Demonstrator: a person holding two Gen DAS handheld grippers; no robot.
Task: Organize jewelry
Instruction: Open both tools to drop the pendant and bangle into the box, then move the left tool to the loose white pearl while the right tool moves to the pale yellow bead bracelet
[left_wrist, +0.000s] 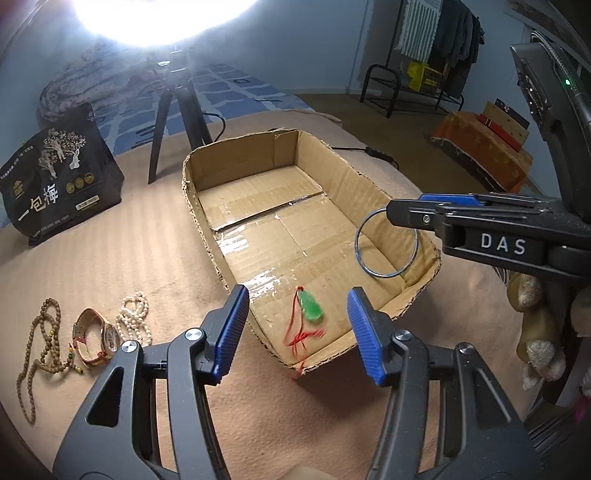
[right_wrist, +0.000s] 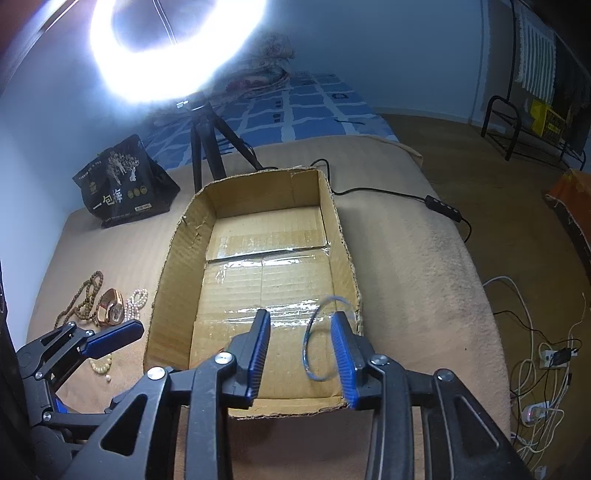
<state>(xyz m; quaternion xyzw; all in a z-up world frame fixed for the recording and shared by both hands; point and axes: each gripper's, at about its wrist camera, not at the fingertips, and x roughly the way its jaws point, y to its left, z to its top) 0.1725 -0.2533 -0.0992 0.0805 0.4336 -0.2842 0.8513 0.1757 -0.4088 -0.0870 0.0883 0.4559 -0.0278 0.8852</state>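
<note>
Dropping pendant (left_wrist: 311, 305) and bangle (left_wrist: 386, 242) into box (left_wrist: 207, 236)

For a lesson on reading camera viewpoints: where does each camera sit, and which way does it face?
Left wrist: on the left gripper, angled down at the open brown cardboard box and green pendant on red cord; own open blue-padded jaws show, and the right gripper by the silver metal bangle.
Right wrist: on the right gripper, facing down into the box; own open jaws show.
Shared: box, bangle.
</note>
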